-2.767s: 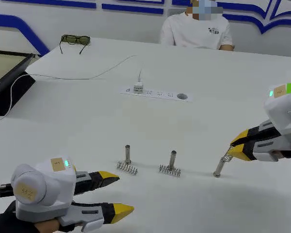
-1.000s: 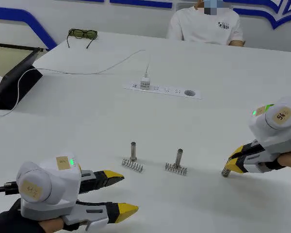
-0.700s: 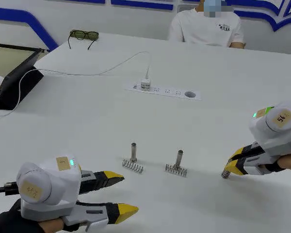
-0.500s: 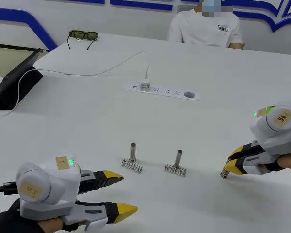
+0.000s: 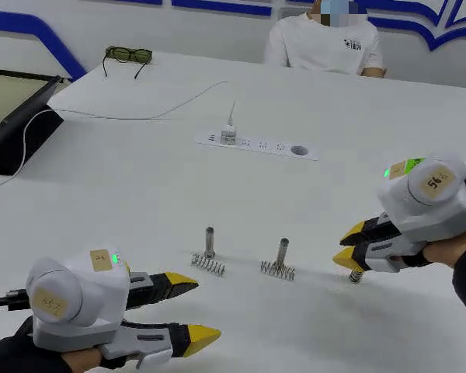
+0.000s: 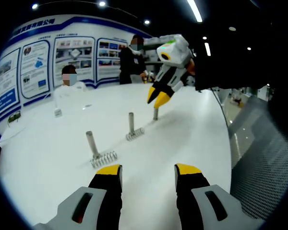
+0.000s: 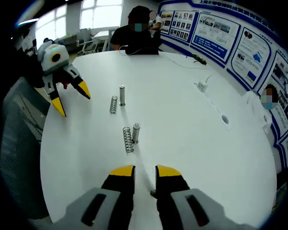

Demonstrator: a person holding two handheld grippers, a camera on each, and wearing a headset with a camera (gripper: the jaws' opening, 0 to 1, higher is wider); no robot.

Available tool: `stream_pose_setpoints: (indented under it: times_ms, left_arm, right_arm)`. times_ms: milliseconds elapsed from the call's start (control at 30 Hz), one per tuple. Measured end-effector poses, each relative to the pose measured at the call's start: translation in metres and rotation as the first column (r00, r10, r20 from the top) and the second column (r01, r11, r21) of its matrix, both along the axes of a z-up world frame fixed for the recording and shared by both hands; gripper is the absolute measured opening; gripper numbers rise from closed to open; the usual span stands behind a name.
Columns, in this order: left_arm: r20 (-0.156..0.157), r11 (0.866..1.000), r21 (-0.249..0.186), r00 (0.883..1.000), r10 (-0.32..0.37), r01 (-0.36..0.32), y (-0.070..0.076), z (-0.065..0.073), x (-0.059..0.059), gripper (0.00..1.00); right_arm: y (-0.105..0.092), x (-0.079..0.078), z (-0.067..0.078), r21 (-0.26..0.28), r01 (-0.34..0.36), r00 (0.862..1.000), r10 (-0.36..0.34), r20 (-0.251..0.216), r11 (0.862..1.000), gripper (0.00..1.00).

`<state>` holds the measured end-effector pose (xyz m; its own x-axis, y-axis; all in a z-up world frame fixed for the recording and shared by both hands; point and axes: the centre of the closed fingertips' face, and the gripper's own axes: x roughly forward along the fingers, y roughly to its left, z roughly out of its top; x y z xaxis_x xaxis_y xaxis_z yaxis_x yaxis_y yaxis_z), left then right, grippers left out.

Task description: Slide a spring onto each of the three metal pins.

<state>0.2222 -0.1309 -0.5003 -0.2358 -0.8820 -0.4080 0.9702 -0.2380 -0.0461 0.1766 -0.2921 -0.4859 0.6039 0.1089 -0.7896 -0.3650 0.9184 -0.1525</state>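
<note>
Beyond, blue-striped walls back the white table where pins stand.

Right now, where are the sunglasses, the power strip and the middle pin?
Sunglasses [image 5: 127, 54], head view, on the bridge.
Power strip [image 5: 258, 146], head view, on its middle.
Middle pin [image 5: 282, 252], head view, on its upright shaft.

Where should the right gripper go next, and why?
Probably swing the right gripper left to the spring lying at the foot of the middle pin, then close on it. Its jaws stand open just above the right pin, which seems to wear its spring, while the middle pin stands bare.
</note>
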Motion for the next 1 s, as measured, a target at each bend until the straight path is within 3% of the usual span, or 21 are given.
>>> stream_pose_setpoints:
  times_ms: [433,1000]
  left_arm:
    - [0.004,1.000,0.009,1.000,0.010,-0.010,0.003,-0.001,0.001,0.44]
    - [0.003,1.000,0.021,1.000,0.020,-0.020,0.005,-0.002,0.003,0.44]
  right_arm:
    - [0.033,0.024,-0.028,0.034,-0.096,0.994,0.097,-0.046,0.995,0.17]
    - [0.033,0.034,-0.056,0.047,-0.117,0.988,0.121,-0.096,0.992,0.15]
